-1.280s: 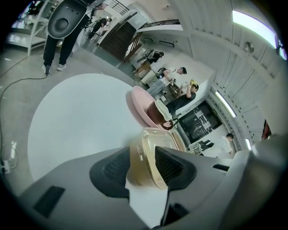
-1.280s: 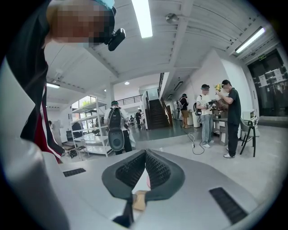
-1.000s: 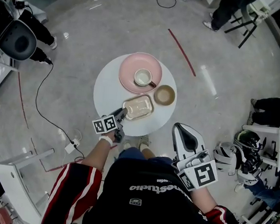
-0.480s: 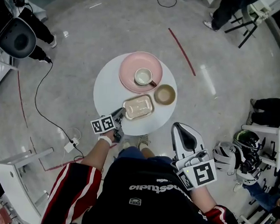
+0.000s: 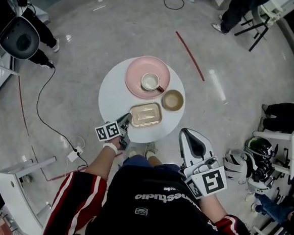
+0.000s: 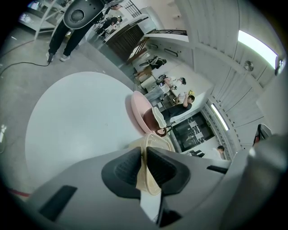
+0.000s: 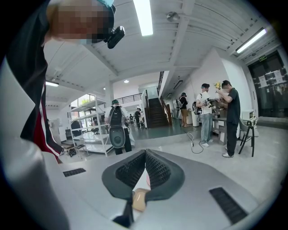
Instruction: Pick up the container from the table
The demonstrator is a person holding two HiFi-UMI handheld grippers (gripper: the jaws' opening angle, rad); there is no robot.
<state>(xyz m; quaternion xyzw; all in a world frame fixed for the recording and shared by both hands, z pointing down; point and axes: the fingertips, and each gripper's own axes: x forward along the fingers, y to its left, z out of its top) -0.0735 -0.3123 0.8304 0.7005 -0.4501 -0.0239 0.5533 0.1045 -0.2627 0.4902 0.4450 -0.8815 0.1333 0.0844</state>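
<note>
The container (image 5: 146, 114) is a shallow beige rectangular tub on the round white table (image 5: 113, 94). My left gripper (image 5: 128, 119) is at its near left corner. In the left gripper view the jaws are closing, and the pads (image 6: 125, 167) pinch the thin beige rim of the container (image 6: 155, 143) between them. My right gripper (image 5: 189, 134) hangs off the table's right side, away from the container. In the right gripper view the right gripper (image 7: 145, 157) is shut with nothing between its pads.
A pink plate (image 5: 147, 76) with a white cup (image 5: 151, 81) on it sits at the table's far side. A brown bowl (image 5: 172, 100) stands right of the container. A cable (image 5: 47, 96) runs over the floor at left. People stand around the room.
The container has turned slightly and now lies a bit squarer to the table's edge. Both grippers have stayed where they were.
</note>
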